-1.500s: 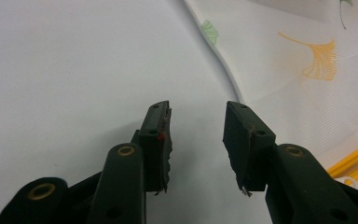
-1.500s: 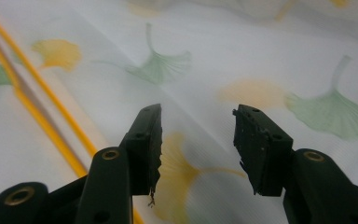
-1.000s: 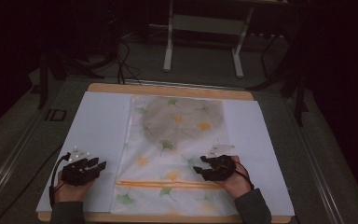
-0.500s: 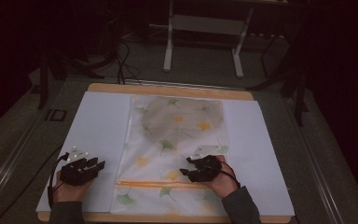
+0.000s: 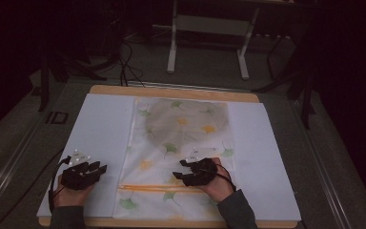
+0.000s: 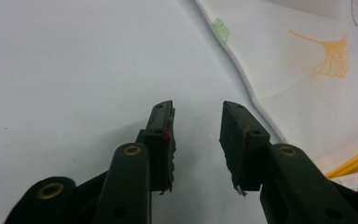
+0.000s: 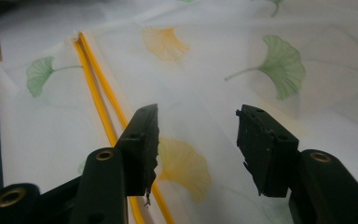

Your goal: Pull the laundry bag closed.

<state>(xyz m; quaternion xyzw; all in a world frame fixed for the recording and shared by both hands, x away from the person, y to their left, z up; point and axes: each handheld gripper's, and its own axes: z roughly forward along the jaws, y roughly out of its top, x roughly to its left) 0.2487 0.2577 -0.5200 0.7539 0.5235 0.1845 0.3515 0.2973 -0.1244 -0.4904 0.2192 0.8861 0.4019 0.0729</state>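
high view: a white mesh laundry bag (image 5: 181,157) printed with ginkgo leaves lies flat down the middle of the white table cover (image 5: 100,129), with something dark and rounded showing through its far half. an orange zipper (image 5: 162,188) runs across the bag near the person's edge. the right gripper (image 5: 178,175) sits over the bag just above that zipper, pointing left. the left gripper (image 5: 100,168) rests on the bare cover just beside the bag's left edge, not on the fabric.

left gripper view: the jaws stand moderately apart with nothing between them, over plain white cover. the bag's hemmed edge (image 6: 256,98) runs past to their right, near but apart. the risk, as i judge it, is that this gripper closes on cover rather than hem, since both are white and flat, and the bag then has no anchor.

right gripper view: the jaws are wide and empty, low over the mesh, with the orange zipper (image 7: 100,100) passing under the left jaw. i cannot make out a zipper pull. if the jaws pinch here, they will likely grab loose mesh along with the zipper tape, bunch the thin fabric, and drag the whole bag toward the left instead of working the zipper.
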